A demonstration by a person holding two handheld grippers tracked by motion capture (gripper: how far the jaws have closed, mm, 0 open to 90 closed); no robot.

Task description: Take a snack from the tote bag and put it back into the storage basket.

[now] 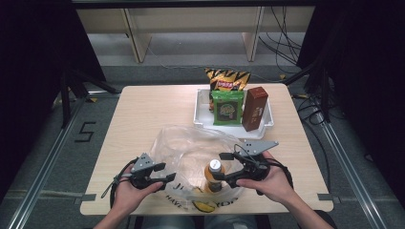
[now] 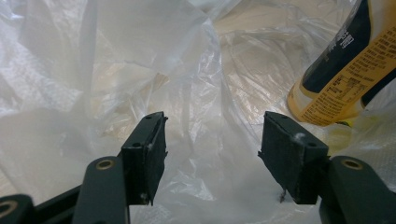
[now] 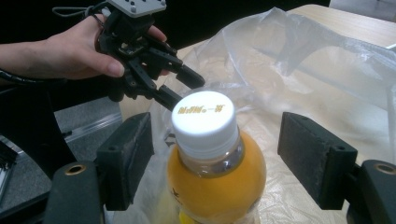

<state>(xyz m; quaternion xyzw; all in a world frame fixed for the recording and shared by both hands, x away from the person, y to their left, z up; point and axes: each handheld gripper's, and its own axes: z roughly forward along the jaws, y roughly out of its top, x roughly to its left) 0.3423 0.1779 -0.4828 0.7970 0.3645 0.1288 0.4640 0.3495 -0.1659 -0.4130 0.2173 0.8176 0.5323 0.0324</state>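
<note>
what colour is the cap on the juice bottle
White, with small yellowish lettering on top; the cap of the juice bottle shows best in the right gripper view.

At the far side of your bench (image 1: 143,114), right of its middle, you have a white tray (image 1: 202,112) holding three packages on end. The green snack packet (image 1: 227,108) stands in the middle, and just to its right a tall brown carton (image 1: 254,109) leans slightly. Behind the green one, at the tray's far edge, you can see a yellow-and-black striped chip bag (image 1: 228,80). Left of the bench, the grey floor (image 1: 47,138) carries a dark numeral 5 (image 1: 85,131). Beyond the bench stand pale wooden shelf legs (image 1: 135,33), with black cables (image 1: 282,43) trailing to their right.
</note>
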